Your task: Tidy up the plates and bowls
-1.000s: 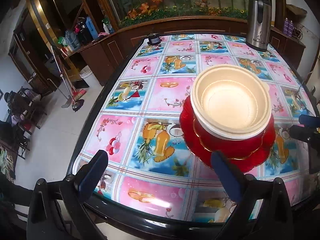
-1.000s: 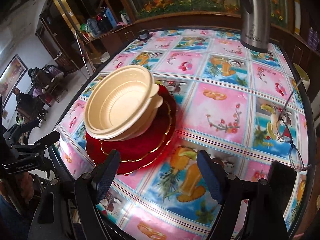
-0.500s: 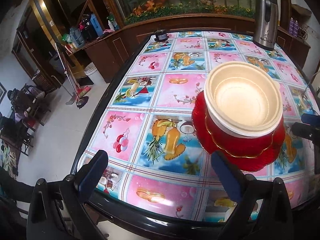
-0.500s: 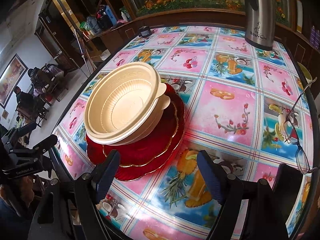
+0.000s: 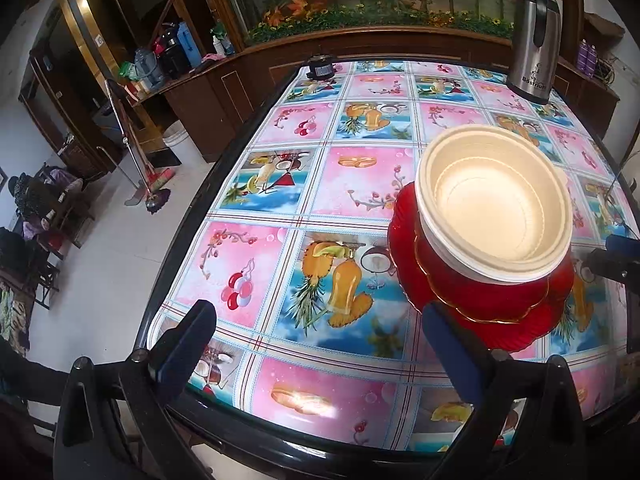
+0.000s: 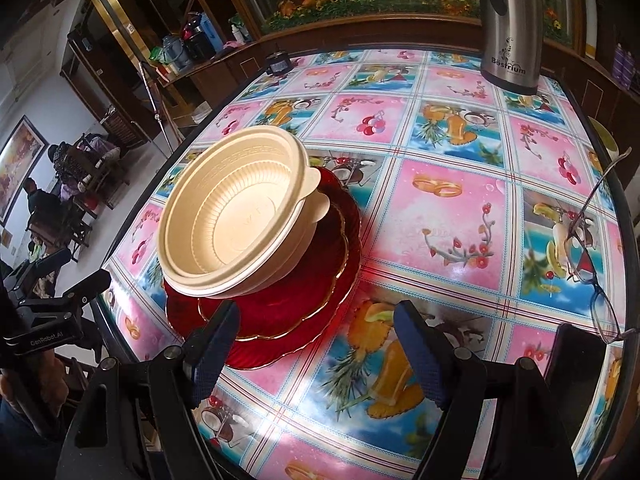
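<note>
1. Where the table (image 6: 448, 216) carried its load, two cream bowls (image 6: 236, 220) sat nested on two stacked red plates (image 6: 280, 304) — one stack near the left edge.
2. One steel kettle (image 6: 510, 24) read "Bostrium".
3. Both the left claw (image 5: 316, 344) and the right claw (image 6: 316, 344) stood released — gripping nothing.

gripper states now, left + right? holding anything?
Left gripper: open, holding nothing, beside the red plates.
Right gripper: open, holding nothing.
</note>
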`<state>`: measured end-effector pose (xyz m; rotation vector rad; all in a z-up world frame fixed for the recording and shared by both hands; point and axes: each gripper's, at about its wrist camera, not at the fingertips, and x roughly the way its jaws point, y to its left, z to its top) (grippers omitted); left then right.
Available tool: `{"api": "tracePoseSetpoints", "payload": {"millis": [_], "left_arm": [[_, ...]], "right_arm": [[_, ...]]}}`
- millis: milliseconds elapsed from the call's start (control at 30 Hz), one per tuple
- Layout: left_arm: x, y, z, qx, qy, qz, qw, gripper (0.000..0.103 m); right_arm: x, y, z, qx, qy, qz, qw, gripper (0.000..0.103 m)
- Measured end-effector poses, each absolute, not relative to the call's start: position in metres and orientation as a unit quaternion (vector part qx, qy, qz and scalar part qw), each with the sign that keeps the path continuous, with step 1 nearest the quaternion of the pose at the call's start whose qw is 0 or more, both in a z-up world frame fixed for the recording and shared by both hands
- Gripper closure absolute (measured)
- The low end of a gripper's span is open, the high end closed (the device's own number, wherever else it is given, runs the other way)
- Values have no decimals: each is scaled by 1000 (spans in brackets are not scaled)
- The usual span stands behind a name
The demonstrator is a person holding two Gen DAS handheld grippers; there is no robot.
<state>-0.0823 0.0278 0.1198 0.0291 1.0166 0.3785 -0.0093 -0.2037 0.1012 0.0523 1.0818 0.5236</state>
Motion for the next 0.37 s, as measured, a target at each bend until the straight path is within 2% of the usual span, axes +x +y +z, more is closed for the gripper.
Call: {"api": "tracePoseSetpoints", "payload": {"millis": [367], "left_arm": [[-84, 46, 112, -26, 480, 160, 862, 2]], "right_arm": [[-11, -209, 93, 43, 523, 222, 822, 20]]}}
